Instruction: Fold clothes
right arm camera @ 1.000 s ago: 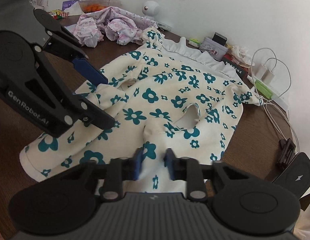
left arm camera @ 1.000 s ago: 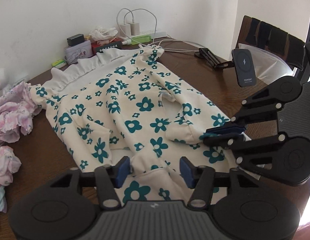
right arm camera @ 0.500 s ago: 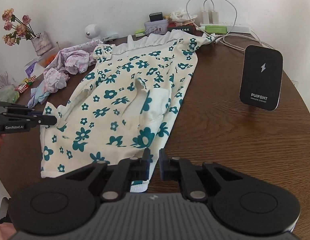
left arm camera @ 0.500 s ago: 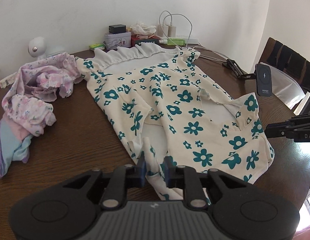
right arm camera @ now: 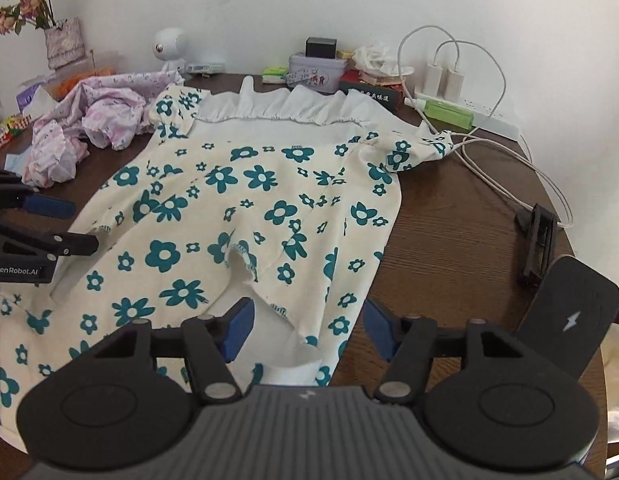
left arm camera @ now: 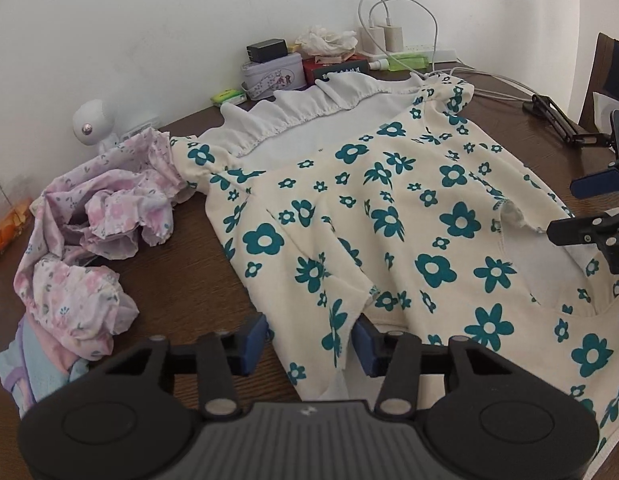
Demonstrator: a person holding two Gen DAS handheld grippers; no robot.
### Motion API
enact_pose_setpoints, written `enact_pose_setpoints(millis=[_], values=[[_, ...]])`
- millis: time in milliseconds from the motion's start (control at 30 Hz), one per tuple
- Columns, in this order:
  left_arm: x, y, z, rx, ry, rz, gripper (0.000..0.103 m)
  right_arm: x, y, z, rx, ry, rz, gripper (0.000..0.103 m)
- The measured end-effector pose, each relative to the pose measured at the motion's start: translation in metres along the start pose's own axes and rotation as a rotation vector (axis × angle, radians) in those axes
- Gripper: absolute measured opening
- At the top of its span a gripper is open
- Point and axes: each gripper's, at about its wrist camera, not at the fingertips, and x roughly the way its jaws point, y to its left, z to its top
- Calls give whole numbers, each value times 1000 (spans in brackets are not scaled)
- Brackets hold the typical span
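Garment: floral dress (right arm camera: 245,216) spread flat on wooden table (right arm camera: 449,232), ruffled hem far.
Left gripper (left arm camera: 309,338): spread wide, empty, straddling near edge.
Right gripper (right arm camera: 307,326): spread wide, empty.
Technique: pinch matching edges, fold evenly.

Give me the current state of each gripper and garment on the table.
Left gripper: open, garment edge between its fingers.
Right gripper: open, over the hem.
Floral garment: spread on the table, unfolded.
Pink clothes: crumpled heap beside it.
Chargers: plugged into the strip.
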Motion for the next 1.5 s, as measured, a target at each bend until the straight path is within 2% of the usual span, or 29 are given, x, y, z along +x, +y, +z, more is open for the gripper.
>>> enact_pose_setpoints(millis=[67, 100, 133, 167, 200, 233, 400, 500, 600, 633, 667, 700, 733, 767, 833, 900, 1000, 1067, 1233, 1267, 1300, 1367, 1433, 1500], values=[[5, 1, 0, -7, -1, -1, 38, 9, 8, 1, -50, 26, 1, 62], [5, 2, 0, -4, -6, 4, 30, 14, 12, 2, -76, 39, 2, 61], [6, 3, -1, 0, -12, 8, 17, 17, 16, 2, -100, 42, -13, 59], [7, 4, -1, 3, -17, 12, 13, 18, 18, 2, -118, 35, -41, 41], [7, 7, -2, 1, -23, 7, 12, 18, 17, 2, -121, 32, -60, 10], [6, 10, -3, 5, -26, 8, 7, 19, 11, 2, -103, 34, -64, 3], [-1, 29, -10, 22, -43, 30, 3, 6, -30, 3, 7, -13, -102, 2], [-4, 34, -13, 18, -48, 26, 4, -8, -43, -4, 60, -29, -68, 2], [-2, 35, -16, 8, -37, 16, 14, -3, -44, -14, 41, 7, -59, 5], [-2, 35, -16, -3, -38, 10, 20, -1, -45, -17, 42, 12, -57, 8], [-6, 36, -18, -16, -50, 3, 27, -4, -46, -19, 58, -3, -59, 23], [-11, 37, -19, -30, -64, -3, 42, -11, -48, -21, 78, -31, -54, 50], [-19, 40, -21, -45, -85, -6, 55, -21, -51, -24, 98, -64, -39, 60], [-27, 42, -23, -60, -106, -9, 59, -32, -54, -26, 117, -97, -25, 63], [-44, 47, -28, -89, -139, -25, 62, -52, -58, -30, 152, -150, 9, 64], [-61, 52, -33, -119, -165, -53, 63, -67, -56, -38, 167, -140, 76, 64], [-73, 51, -44, -152, -162, -126, 66, -72, -39, -56, 150, -73, 168, 63], [-74, 43, -50, -155, -152, -148, 65, -67, -22, -69, 114, -32, 166, 63], [-78, 20, -60, -133, -171, -195, 64, -70, 7, -88, 91, -74, 176, 55], [-79, 16, -62, -127, -174, -205, 64, -68, 9, -88, 93, -70, 169, 49], [-78, 15, -63, -126, -170, -200, 64, -66, 11, -88, 95, -65, 163, 33], [-76, 13, -65, -122, -162, -189, 64, -63, 12, -88, 109, -56, 154, 8], [-74, 12, -67, -118, -154, -179, 64, -65, 5, -89, 160, -49, 161, 2], [-72, 10, -69, -115, -146, -169, 64, -67, -2, -91, 210, -41, 168, 1]])
